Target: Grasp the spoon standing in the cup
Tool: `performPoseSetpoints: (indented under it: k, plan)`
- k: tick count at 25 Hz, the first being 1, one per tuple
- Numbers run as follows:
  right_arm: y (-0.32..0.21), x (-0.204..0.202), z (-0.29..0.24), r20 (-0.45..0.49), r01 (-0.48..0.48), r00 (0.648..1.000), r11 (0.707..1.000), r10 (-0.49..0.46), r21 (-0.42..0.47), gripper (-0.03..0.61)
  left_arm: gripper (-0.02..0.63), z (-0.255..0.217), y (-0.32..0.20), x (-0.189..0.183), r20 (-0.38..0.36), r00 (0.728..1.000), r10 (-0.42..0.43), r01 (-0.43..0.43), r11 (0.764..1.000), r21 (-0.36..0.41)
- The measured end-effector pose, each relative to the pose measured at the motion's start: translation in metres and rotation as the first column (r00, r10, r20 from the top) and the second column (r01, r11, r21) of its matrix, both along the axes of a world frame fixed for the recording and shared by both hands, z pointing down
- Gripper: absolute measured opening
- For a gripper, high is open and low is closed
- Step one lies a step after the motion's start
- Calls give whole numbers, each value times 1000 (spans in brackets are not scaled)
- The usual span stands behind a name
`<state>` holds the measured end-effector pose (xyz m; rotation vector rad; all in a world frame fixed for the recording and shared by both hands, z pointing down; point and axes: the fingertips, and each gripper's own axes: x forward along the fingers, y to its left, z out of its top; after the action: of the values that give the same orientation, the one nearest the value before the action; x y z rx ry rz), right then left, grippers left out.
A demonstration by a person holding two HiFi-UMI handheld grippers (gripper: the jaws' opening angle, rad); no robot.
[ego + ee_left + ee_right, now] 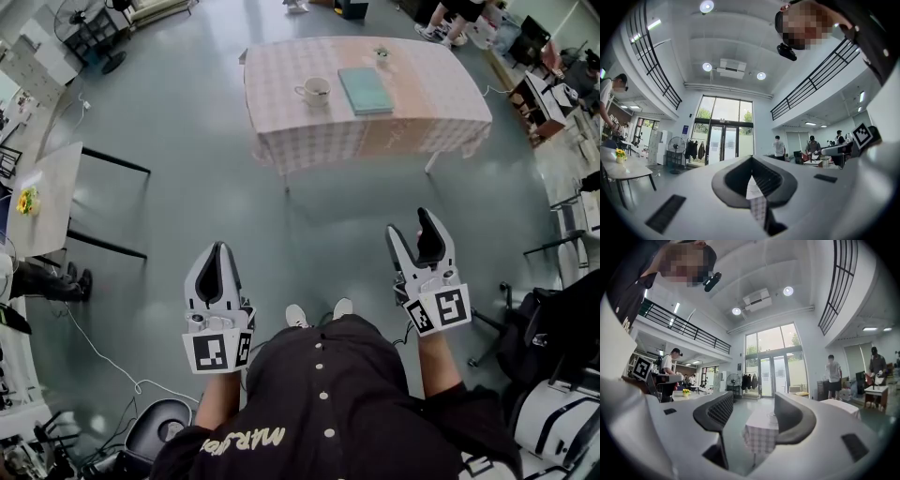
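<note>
A white cup (313, 91) stands on a table with a checked cloth (412, 112) far ahead of me across the floor. The spoon in it is too small to make out. My left gripper (221, 248) is held low in front of my body, shut and empty, its jaws meeting at the tips (751, 158). My right gripper (411, 225) is open with nothing between its fingers. In the right gripper view the table (759, 434) and the cup (772, 416) show in the gap between the jaws. Both grippers are far from the cup.
A green book (366, 90) and a small potted plant (381, 53) also sit on the table. A side table with yellow flowers (28, 200) stands at the left. Chairs and bags (562, 375) crowd the right. A cable (103, 361) runs over the floor. People (833, 369) stand further off.
</note>
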<state>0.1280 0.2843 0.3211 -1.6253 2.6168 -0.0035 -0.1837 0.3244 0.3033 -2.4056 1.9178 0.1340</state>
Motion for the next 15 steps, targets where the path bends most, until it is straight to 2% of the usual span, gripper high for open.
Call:
performPoseSetpoints:
  k: [15]
  plan:
    - [13, -30, 7, 1, -91, 996, 996, 91, 5, 250, 11, 12, 1, -43, 2, 998, 67, -67, 998, -13]
